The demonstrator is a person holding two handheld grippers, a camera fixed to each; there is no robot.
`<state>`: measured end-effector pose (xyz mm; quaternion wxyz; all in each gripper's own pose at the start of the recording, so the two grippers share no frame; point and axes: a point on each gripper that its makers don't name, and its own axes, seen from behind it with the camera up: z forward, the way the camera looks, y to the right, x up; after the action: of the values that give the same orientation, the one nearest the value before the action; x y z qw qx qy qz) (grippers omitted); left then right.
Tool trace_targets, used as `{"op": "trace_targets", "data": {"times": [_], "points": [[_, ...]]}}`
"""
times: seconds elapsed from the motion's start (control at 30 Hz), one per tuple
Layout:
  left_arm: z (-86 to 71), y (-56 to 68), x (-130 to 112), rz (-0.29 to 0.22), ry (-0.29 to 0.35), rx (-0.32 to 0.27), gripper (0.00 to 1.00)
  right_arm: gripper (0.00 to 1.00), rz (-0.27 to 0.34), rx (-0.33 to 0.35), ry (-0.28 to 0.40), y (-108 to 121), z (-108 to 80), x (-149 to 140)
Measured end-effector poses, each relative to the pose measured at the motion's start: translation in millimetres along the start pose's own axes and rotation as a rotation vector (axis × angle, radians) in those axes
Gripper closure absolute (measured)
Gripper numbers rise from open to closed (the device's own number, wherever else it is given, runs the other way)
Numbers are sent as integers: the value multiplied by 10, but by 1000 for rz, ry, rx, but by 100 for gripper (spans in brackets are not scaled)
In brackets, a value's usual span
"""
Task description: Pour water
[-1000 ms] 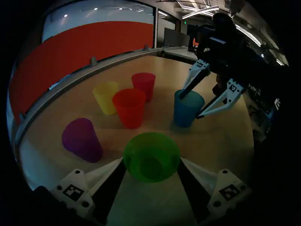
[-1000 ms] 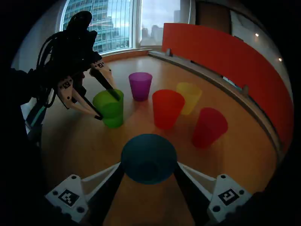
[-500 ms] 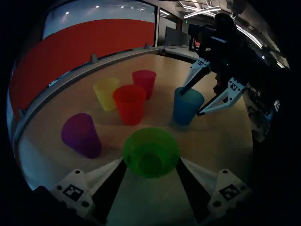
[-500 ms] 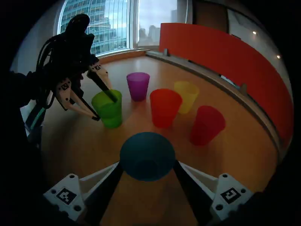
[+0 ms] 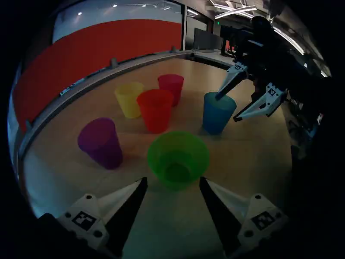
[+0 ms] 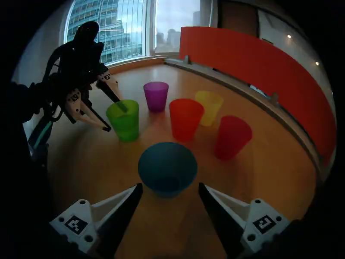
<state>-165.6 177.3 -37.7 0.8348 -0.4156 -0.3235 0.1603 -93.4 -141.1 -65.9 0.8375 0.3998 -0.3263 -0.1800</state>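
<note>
I see an office: high-rise window (image 6: 108,30) onto city towers, ceiling strip lights (image 5: 233,9), orange divider (image 6: 258,64) edging the wooden table (image 6: 267,181).

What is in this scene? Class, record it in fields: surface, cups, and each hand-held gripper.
Surface: wooden table
Cups: six, upright: green cup, blue cup, purple cup, orange cup, yellow cup, red cup
Left hand-held gripper: open, green cup just ahead, not touching
Right hand-held gripper: open, blue cup just ahead, not touching
</note>
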Motion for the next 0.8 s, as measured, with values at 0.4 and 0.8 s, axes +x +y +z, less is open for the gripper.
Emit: {"op": "trace_targets", "data": {"times": [0.4,0.8], "points": [[-288,-118,-137,-56,19,63,11,0,32,-36,32,5,-168,-65],[-648,-245,-13,-120,129,160,11,0,98,-97,126,43,-393,24]]}}
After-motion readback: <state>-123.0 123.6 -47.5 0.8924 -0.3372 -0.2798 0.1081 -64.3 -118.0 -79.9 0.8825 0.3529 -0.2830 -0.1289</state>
